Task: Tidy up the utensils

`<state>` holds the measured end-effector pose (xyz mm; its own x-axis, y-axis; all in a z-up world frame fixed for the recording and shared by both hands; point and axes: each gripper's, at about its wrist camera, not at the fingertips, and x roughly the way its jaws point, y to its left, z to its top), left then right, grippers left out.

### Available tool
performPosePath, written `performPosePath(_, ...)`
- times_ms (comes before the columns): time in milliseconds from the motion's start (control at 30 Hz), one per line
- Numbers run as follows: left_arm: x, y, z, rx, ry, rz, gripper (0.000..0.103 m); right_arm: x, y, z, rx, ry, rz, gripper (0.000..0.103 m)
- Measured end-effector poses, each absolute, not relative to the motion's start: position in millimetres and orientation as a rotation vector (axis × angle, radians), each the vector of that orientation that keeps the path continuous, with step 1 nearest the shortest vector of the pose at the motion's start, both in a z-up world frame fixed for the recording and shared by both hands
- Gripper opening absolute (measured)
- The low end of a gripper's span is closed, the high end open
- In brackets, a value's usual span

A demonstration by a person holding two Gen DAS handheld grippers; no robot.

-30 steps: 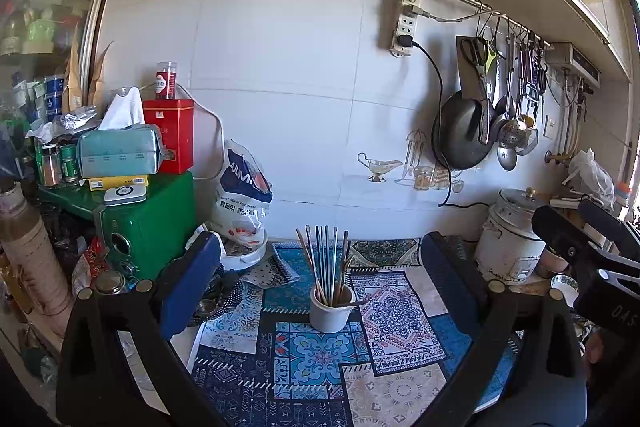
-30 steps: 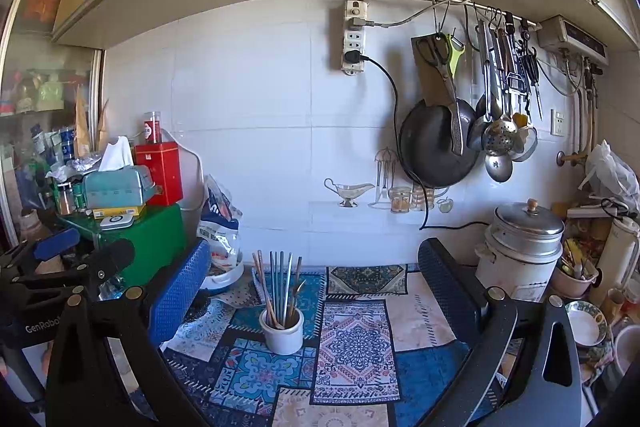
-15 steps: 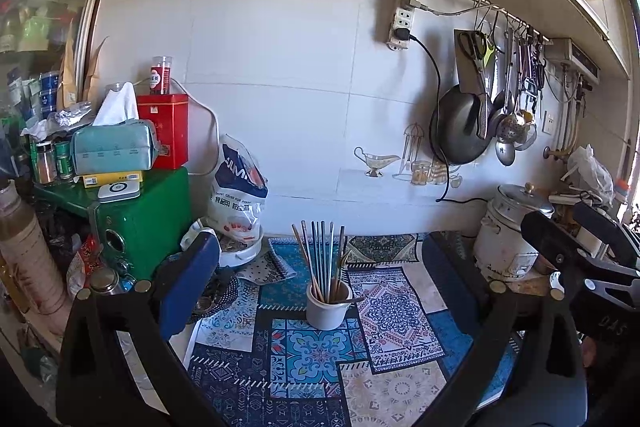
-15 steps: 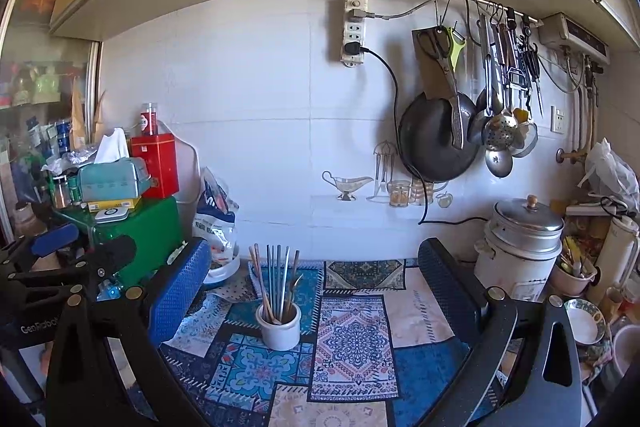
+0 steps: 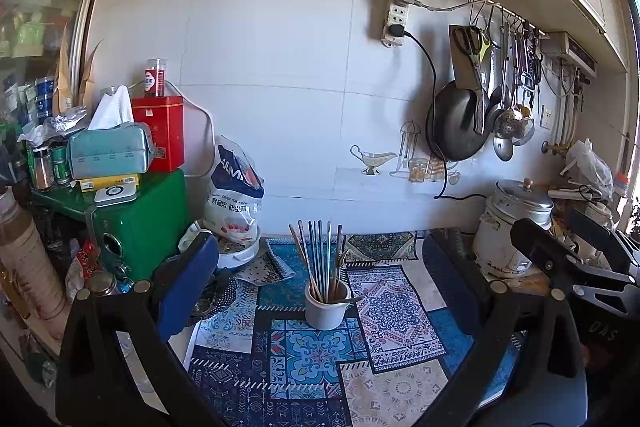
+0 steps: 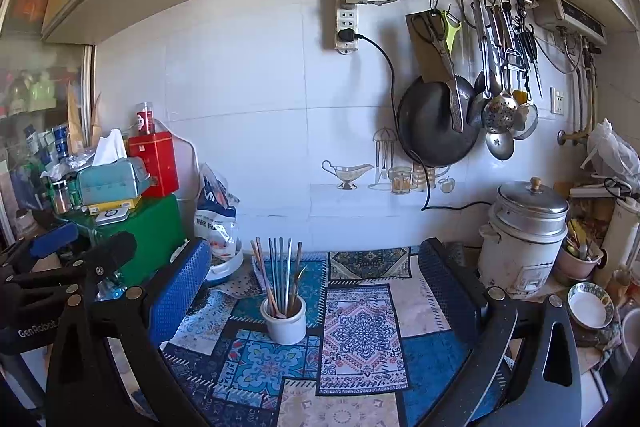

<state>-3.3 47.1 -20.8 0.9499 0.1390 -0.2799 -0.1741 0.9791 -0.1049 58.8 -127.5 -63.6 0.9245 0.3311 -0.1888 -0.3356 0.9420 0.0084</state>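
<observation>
Left wrist view shows both tongs, left tongs (image 5: 316, 281) and right tongs (image 6: 314, 277), wide and empty, while the chopsticks (image 5: 318, 259) stand in the cup (image 5: 325, 311) at frame center, so little seems left.

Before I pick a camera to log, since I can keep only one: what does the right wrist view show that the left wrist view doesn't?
Only the right wrist view shows the patterned dish beside the rice cooker, and the left gripper at its left edge. Only the left wrist view shows the tall brown bottle and the right gripper at its right edge. Both show the white cup of chopsticks on the patterned mat, the rice cooker, and open jaws.
</observation>
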Motion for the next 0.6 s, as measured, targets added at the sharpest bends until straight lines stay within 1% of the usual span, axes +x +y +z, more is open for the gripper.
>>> performPosePath(600, -6.9, 49.6, -20.5, -0.137, 0.278, 0.150, 0.102, 60.7, -131.0, -66.4, -0.016, 0.202, 0.328, 0.103)
